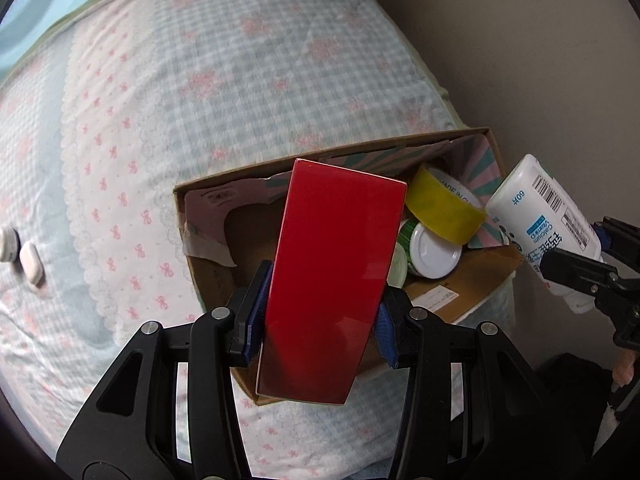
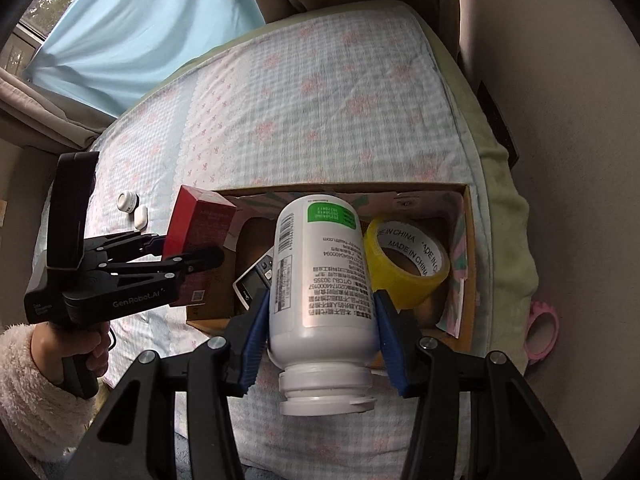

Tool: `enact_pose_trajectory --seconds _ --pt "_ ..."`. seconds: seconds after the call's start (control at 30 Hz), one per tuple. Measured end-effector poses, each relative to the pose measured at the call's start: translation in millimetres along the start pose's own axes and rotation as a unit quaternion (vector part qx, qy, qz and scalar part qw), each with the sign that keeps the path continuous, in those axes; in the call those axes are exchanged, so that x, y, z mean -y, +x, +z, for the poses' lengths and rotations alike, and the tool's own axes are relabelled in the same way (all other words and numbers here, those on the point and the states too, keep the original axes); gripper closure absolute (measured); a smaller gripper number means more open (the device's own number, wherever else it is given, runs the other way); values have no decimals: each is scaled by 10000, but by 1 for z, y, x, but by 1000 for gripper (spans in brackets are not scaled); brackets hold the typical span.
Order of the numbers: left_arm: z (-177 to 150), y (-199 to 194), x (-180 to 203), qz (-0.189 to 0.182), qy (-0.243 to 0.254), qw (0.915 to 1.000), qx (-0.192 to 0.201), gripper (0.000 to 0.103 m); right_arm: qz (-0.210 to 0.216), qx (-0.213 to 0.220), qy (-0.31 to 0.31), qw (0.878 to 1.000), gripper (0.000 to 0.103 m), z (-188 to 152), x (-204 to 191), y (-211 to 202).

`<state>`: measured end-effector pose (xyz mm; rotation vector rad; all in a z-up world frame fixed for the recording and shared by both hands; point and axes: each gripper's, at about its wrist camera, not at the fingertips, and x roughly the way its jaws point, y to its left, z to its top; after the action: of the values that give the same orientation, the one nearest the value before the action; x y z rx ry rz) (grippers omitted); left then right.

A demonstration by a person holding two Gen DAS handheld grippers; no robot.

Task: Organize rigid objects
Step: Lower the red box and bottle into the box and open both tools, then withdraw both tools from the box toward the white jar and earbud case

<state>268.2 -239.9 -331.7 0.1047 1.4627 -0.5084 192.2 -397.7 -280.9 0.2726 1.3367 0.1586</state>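
My left gripper (image 1: pixel 320 314) is shut on a red box (image 1: pixel 332 272) and holds it over the left part of an open cardboard box (image 1: pixel 224 188) on the bed. The red box (image 2: pixel 200 216) also shows in the right wrist view. My right gripper (image 2: pixel 322 336) is shut on a white pill bottle (image 2: pixel 320 276), cap toward the camera, above the cardboard box (image 2: pixel 466 240). The bottle (image 1: pixel 540 216) shows in the left view at the box's right side. Inside the box lie a yellow tape roll (image 2: pixel 408 264), a white-lidded jar (image 1: pixel 434 250) and a grey remote (image 2: pixel 254 276).
A bed with a pink-and-blue checked quilt (image 1: pixel 200 80) holds the box near its right edge. Two small white items (image 1: pixel 24 256) lie on the quilt at the left. A pink ring-shaped object (image 2: pixel 542 330) sits below the bed's right side. A wall (image 1: pixel 540 60) is at the right.
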Motion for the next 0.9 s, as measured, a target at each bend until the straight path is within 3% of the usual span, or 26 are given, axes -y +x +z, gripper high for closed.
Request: enact_pose_trajectory --seconds 0.23,0.5,0.53,0.57,0.6,0.63,0.67,0.7,0.9 --pt "11 51 -4 192 5 9993 -329 62 -108 -148 84 9998 56 1 -4 56" --pt "13 73 -3 619 91 9964 -568 61 -588 -312 118 9977 55 -1 -12 89" --pt "14 70 -2 703 130 9960 -537 56 -584 -263 112 9979 53 -1 -12 87" --pt "14 64 -1 711 183 9962 -469 32 -587 -194 115 9980 40 0 -11 83" --pt "14 57 0 725 231 9964 -374 11 -589 -129 116 9981 17 0 -11 79" --pt "13 48 -1 861 229 9958 -210 0 -579 -80 114 9982 13 0 -9 73" --pt "11 40 -2 821 219 9963 -138 0 -657 60 132 9977 4 -1 -5 67" --pt "10 33 -5 732 157 9971 -111 0 -605 169 209 9978 0 -3 0 61" --pt "-1 10 -20 869 -100 9962 -42 0 -524 236 615 9965 0 -8 20 47"
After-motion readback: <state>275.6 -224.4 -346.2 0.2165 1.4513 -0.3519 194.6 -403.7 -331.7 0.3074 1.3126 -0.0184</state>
